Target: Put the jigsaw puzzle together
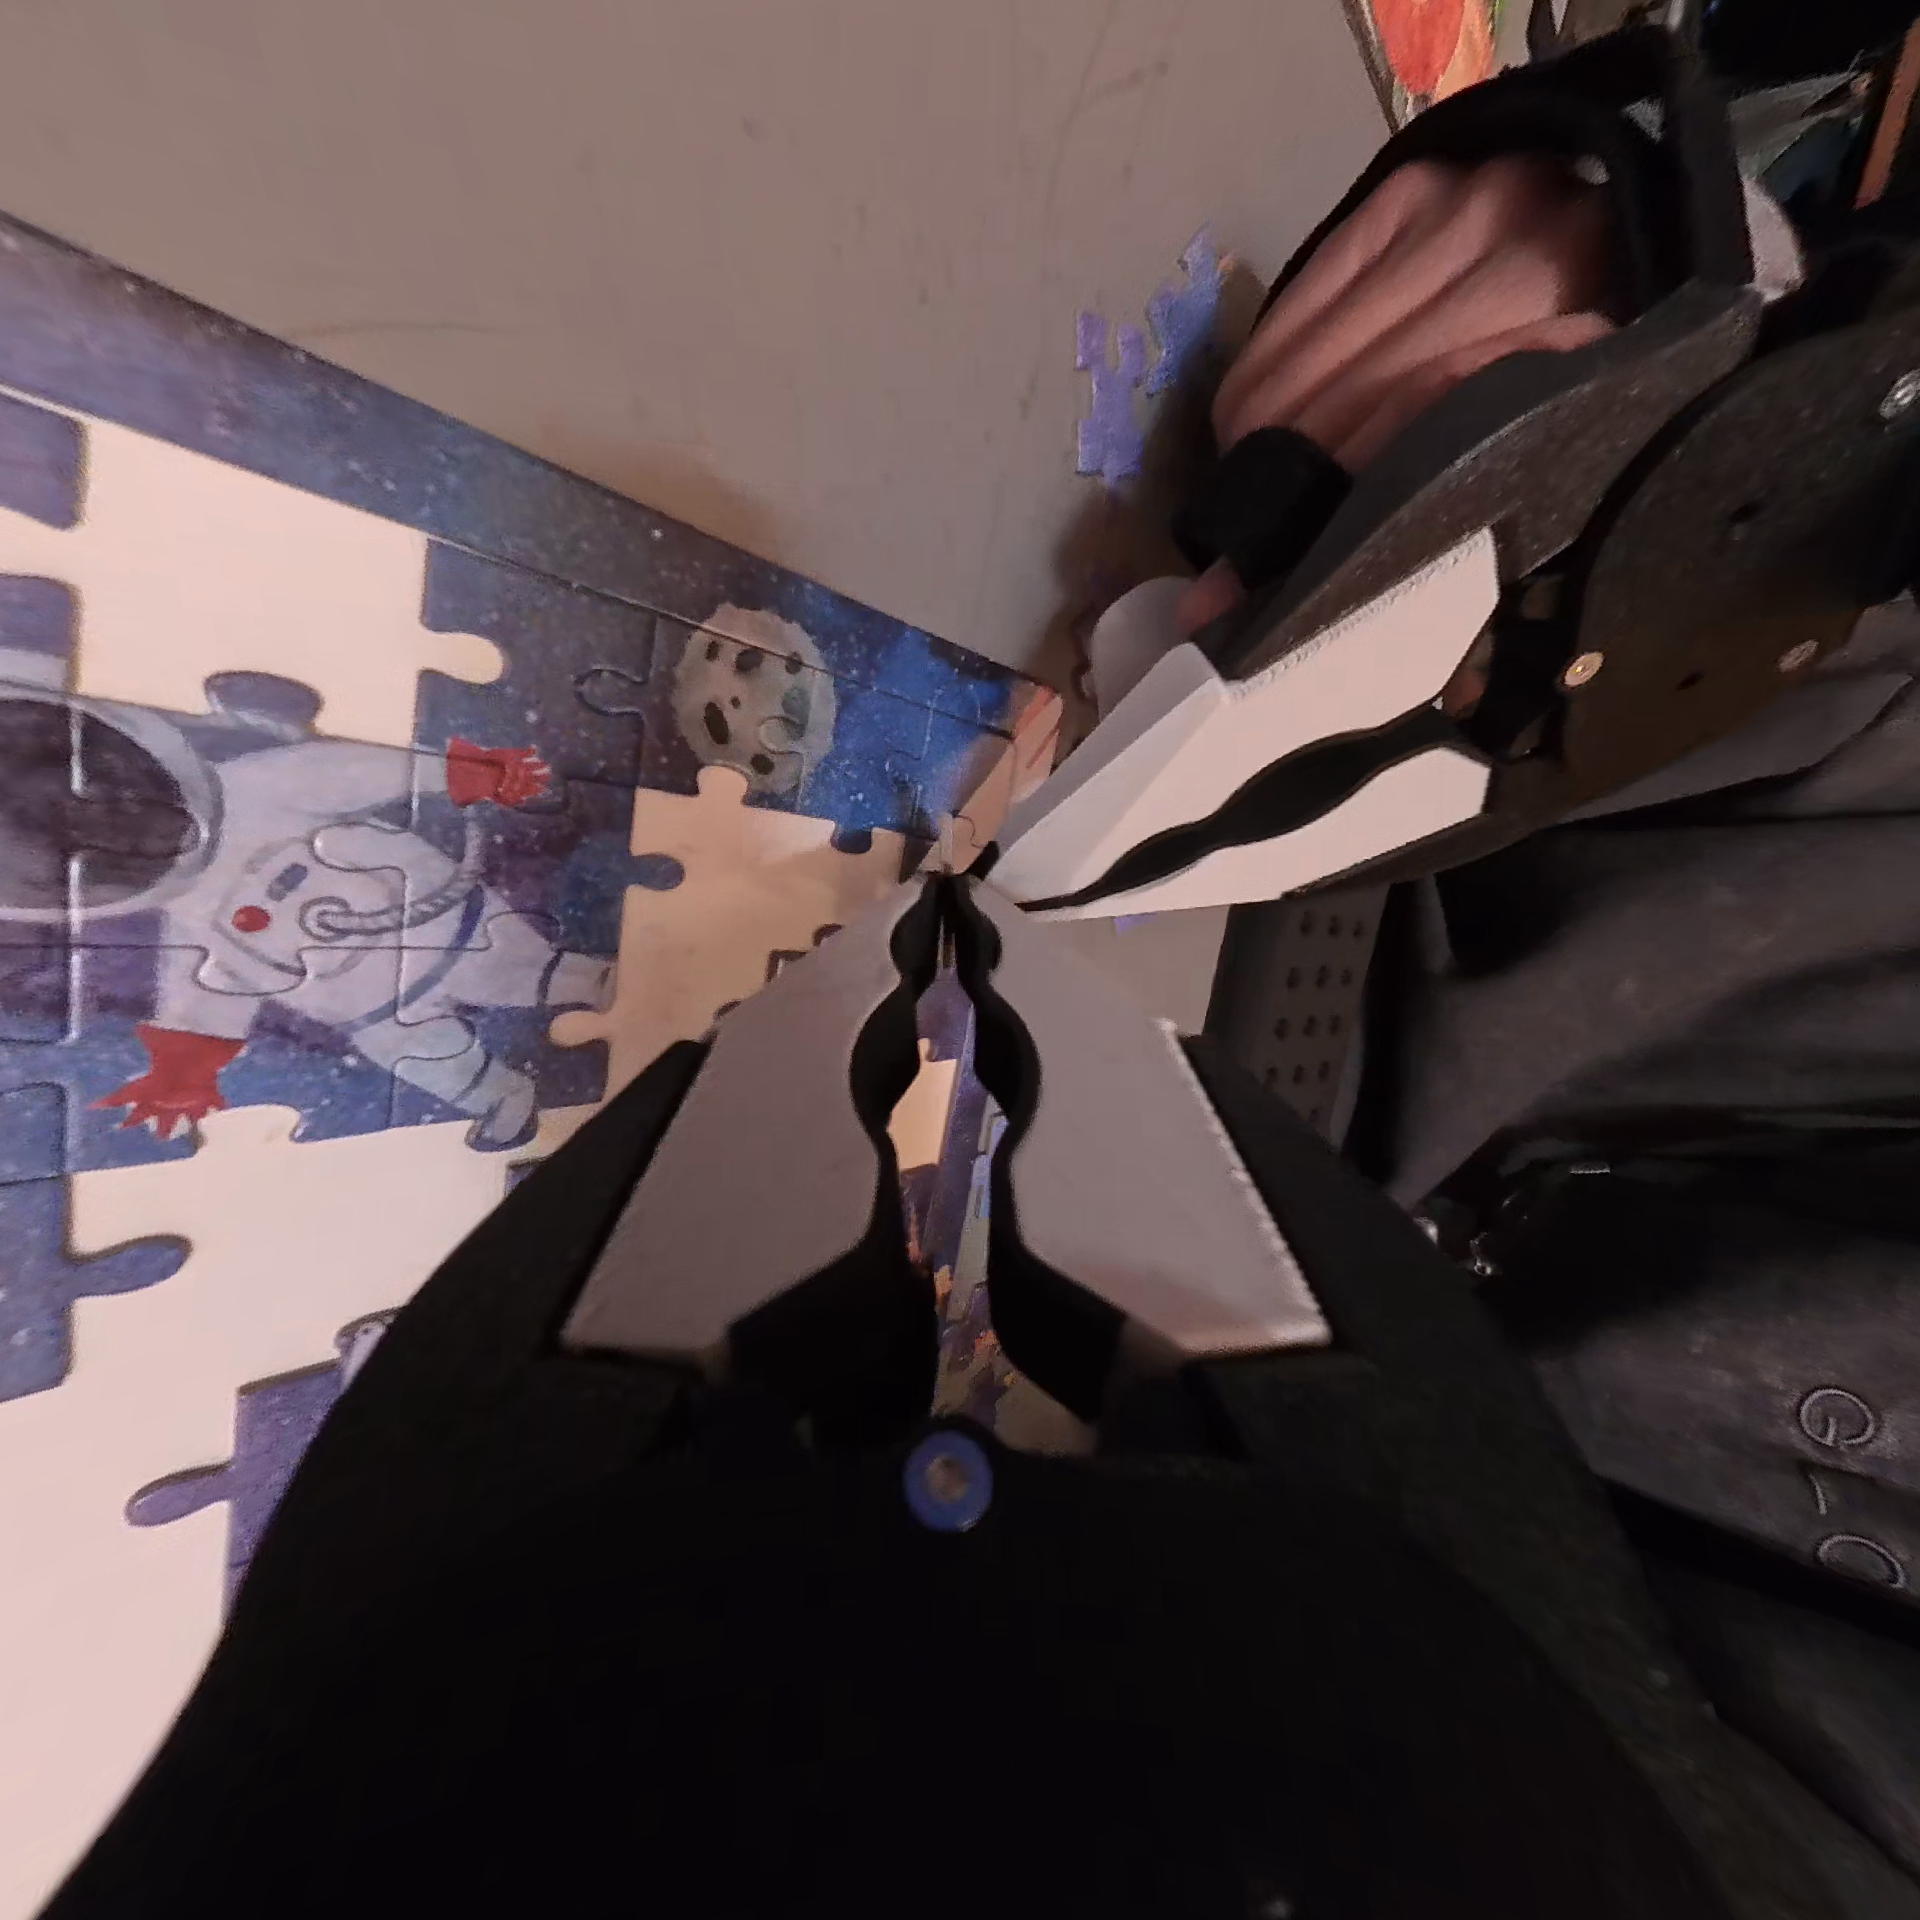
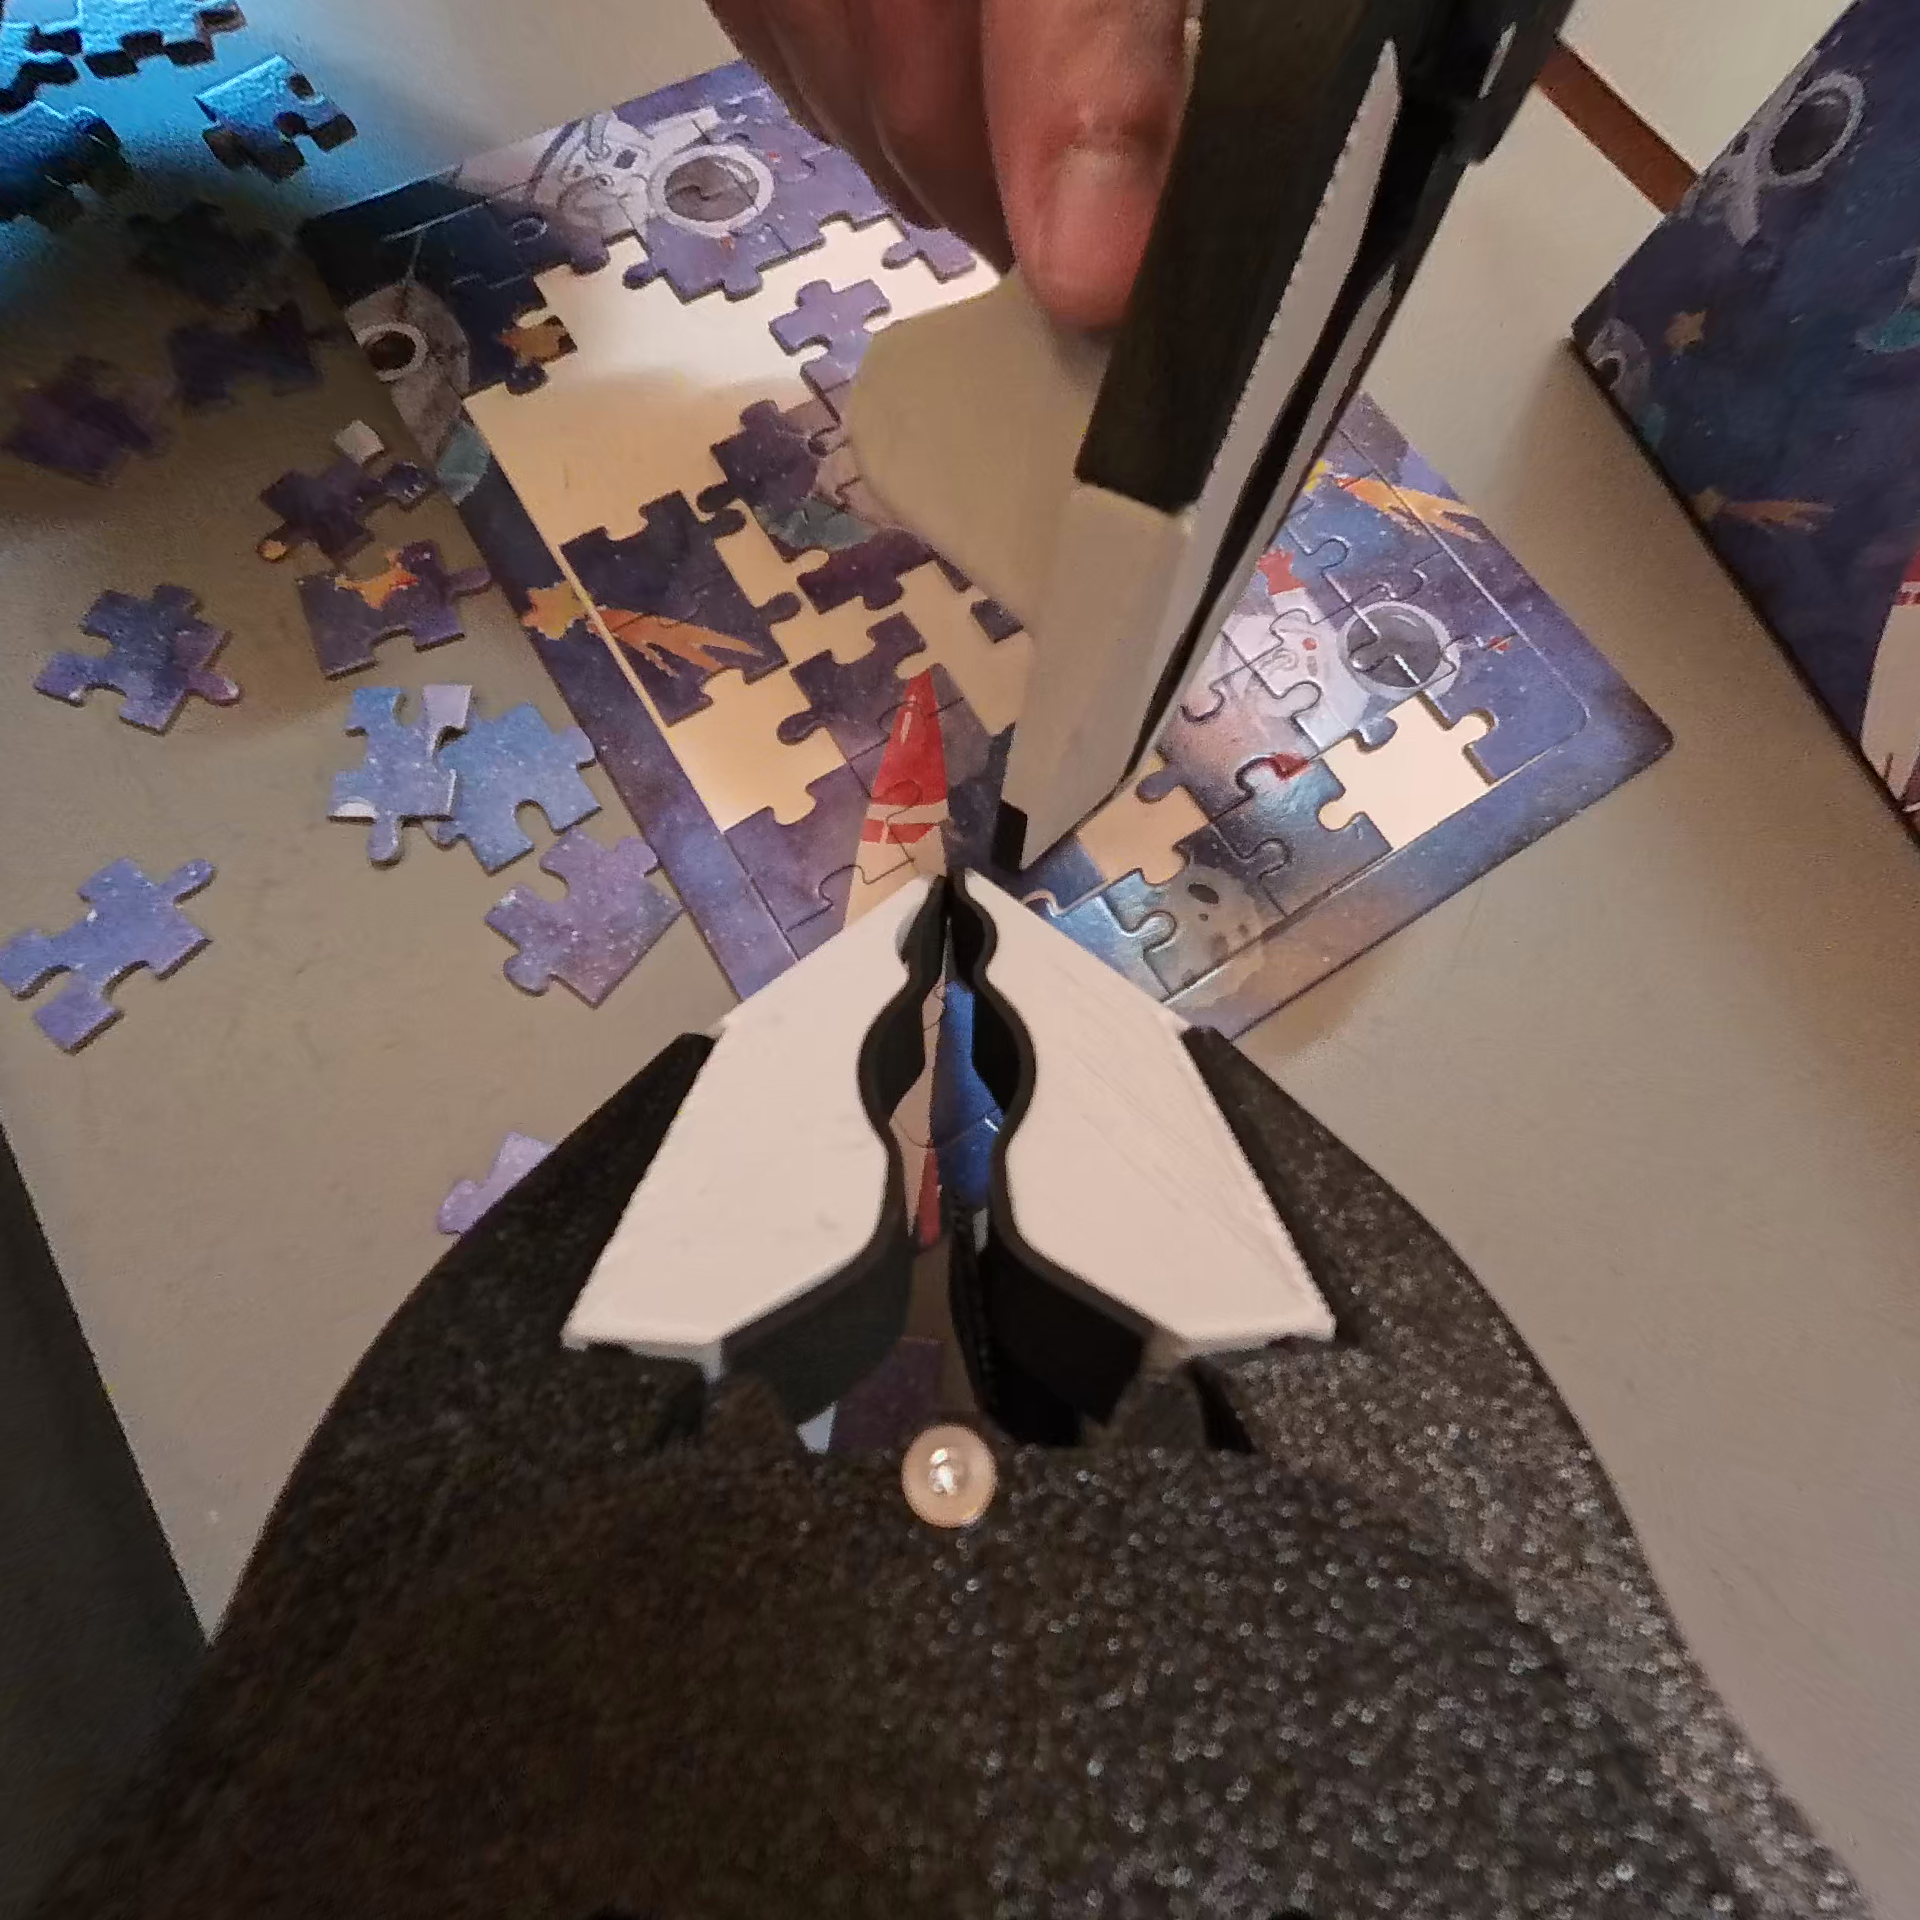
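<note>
Two tools meet tip to tip over the jigsaw puzzle point(image 2: 1538, 790) lying flat on the tabletop point(image 2: 1558, 1195). The left tool point(image 1: 951, 914) and right tool point(image 2: 951, 914) both look pinched almost closed; whether either grips a piece I cannot tell. An empty slot point(image 1: 748, 883) lies just left of the left tool, nearer it.

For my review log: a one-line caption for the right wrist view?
Two shut hand-held grippers meet tip to tip above a half-finished space puzzle, loose pieces alongside.
</note>
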`<state>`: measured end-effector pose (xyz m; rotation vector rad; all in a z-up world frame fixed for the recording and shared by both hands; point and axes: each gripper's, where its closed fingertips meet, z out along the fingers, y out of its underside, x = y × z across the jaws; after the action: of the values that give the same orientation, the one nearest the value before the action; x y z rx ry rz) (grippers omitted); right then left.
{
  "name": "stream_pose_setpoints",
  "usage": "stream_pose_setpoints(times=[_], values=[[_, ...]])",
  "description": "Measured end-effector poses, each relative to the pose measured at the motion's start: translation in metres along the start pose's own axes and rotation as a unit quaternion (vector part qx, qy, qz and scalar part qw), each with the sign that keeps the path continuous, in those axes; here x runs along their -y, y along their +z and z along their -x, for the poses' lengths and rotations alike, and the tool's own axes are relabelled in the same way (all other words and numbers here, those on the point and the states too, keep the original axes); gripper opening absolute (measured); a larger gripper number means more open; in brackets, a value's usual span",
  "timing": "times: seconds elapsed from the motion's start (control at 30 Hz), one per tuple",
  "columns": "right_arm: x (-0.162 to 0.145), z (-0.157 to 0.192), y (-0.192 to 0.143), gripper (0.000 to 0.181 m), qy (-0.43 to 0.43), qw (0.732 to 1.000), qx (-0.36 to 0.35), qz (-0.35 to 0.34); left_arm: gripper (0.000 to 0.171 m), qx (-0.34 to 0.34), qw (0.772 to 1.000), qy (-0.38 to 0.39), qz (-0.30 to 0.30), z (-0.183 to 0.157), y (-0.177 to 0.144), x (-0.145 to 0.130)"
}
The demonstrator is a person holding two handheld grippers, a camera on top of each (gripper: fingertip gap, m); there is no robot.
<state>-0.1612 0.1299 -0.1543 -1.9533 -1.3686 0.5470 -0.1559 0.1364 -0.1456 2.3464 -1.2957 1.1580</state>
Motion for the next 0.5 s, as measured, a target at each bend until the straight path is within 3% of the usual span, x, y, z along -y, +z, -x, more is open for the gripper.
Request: stream_pose_setpoints(times=[0.5], values=[[-0.0052,-0.0023,0.005,0.0,-0.002,1.0,-0.007,0.016,0.001,-0.009,1.0,-0.026,-0.015,0.0094,0.0045,-0.0013]])
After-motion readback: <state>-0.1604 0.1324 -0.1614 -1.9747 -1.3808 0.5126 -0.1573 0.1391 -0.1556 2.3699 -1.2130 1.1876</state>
